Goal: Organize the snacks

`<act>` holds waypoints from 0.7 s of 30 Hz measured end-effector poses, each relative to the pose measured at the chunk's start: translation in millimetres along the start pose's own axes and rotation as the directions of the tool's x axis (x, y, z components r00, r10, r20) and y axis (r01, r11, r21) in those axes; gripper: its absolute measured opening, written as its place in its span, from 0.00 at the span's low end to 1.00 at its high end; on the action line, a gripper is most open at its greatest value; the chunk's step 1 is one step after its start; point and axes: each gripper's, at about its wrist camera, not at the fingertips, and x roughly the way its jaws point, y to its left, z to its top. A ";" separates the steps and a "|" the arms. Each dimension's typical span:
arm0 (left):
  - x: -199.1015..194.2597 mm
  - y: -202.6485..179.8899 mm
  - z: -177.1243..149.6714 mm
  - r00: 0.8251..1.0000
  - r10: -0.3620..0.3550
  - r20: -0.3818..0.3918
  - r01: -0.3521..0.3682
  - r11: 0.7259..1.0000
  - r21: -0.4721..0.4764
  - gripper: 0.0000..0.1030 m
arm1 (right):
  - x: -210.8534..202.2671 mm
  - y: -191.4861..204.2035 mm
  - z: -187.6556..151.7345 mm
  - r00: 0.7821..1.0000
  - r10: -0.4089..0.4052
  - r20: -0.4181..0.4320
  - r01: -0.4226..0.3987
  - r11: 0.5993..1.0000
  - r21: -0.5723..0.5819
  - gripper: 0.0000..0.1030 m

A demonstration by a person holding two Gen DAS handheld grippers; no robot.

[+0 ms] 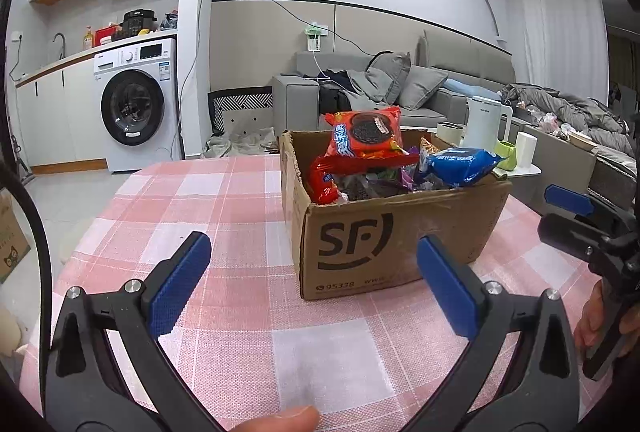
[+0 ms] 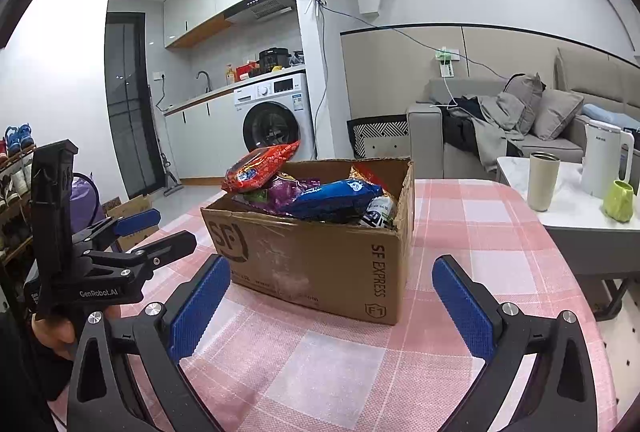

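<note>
Centre of both views: cardboard box (image 1: 384, 232) heaped with snack packets (image 1: 366, 138) on checked tablecloth (image 1: 224, 200). Left gripper (image 1: 312, 284) and right gripper (image 2: 330, 308) both spread wide, holding nothing, low in frame.

open cardboard box (image 1: 384, 232) of snack packs on a pink checked tablecloth (image 1: 224, 216).
left gripper (image 1: 312, 284) near, jaws wide apart, empty, short of the box. orange cookie pack (image 1: 366, 134) topmost; blue pack (image 1: 458, 166) at right. right gripper (image 1: 576, 210) at right edge.
</note>
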 end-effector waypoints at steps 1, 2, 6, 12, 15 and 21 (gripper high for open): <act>1.1 0.4 -0.4 1.000 0.000 -0.002 0.000 1.000 -0.002 1.00 | -0.1 -0.4 -0.1 1.000 0.001 0.001 -0.001 1.000 0.002 1.00; 1.3 1.2 -0.4 1.000 0.001 -0.001 -0.001 1.000 -0.004 1.00 | -0.2 -0.3 -0.2 1.000 -0.001 0.003 0.001 1.000 0.003 1.00; 1.7 0.0 -0.6 1.000 0.001 0.004 -0.001 1.000 0.007 1.00 | -2.7 -2.5 -0.3 1.000 -0.005 0.014 0.005 1.000 0.016 1.00; 1.1 -3.7 -0.3 1.000 -0.002 0.007 0.002 1.000 0.022 1.00 | -2.8 -3.5 0.2 1.000 -0.007 0.013 0.007 1.000 0.019 1.00; 1.1 -3.9 -0.5 1.000 -0.002 0.008 0.002 1.000 0.021 1.00 | -2.8 -3.6 0.1 1.000 -0.007 0.014 0.006 1.000 0.020 1.00; 0.9 -5.9 -1.2 1.000 -0.003 0.013 0.002 1.000 0.027 1.00 | -2.6 -3.8 0.1 1.000 -0.007 0.014 0.007 1.000 0.018 1.00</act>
